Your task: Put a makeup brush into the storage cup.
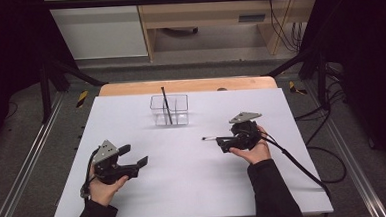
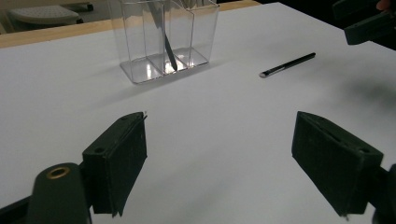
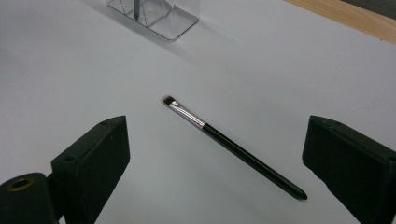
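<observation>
No readable writing or brand on anything. Your right hand-held gripper has its jaws spread wide and gripping nothing; in the right gripper view the brush lies flat on the white surface between them, untouched. Brush: slim black handle, silver ferrule, short dark bristle tip. Your left hand-held gripper is also wide open and empty, well apart from the brush. The clear plastic organiser, square with dividers, stands toward the far edge with a second dark brush leaning inside. The left gripper view shows glare on its base.
</observation>
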Motion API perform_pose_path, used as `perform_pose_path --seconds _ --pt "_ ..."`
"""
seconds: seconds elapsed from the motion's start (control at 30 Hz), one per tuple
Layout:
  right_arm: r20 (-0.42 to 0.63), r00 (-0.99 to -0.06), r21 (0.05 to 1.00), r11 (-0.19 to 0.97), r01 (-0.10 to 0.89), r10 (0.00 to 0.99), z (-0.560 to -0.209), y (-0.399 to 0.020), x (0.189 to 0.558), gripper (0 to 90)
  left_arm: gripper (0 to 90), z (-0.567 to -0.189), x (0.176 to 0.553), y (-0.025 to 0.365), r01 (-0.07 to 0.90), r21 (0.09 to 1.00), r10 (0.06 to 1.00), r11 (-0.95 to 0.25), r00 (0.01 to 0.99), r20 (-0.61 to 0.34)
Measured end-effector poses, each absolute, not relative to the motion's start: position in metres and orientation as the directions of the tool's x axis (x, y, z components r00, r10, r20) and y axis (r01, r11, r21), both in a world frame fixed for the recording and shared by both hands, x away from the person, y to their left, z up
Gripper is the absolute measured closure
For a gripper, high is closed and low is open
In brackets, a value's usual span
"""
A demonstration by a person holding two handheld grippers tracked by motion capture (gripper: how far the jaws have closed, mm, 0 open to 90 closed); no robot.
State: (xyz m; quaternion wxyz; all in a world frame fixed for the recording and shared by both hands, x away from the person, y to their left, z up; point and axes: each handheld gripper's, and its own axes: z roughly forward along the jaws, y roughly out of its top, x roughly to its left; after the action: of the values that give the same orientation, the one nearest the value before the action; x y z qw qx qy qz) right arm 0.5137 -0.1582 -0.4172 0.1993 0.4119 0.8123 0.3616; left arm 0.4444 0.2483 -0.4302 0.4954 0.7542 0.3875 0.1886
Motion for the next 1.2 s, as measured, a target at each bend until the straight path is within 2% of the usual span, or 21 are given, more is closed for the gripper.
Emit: perform_pose_path --seconds 0.83,1.2 --pt "-0.02 -0.594 0.693 0.439 0.571 0.804 -0.443 -0.151 0.538 11.5 17.5 -0.431 0.445 0.247 0.396 0.894 0.767 -0.207 0.633 -0.102" --pt "-0.028 -0.604 0.667 0.465 0.582 0.796 -0.454 -0.147 0.543 18.7 17.7 -0.429 0.444 0.247 0.39 0.896 0.765 -0.214 0.637 -0.094"
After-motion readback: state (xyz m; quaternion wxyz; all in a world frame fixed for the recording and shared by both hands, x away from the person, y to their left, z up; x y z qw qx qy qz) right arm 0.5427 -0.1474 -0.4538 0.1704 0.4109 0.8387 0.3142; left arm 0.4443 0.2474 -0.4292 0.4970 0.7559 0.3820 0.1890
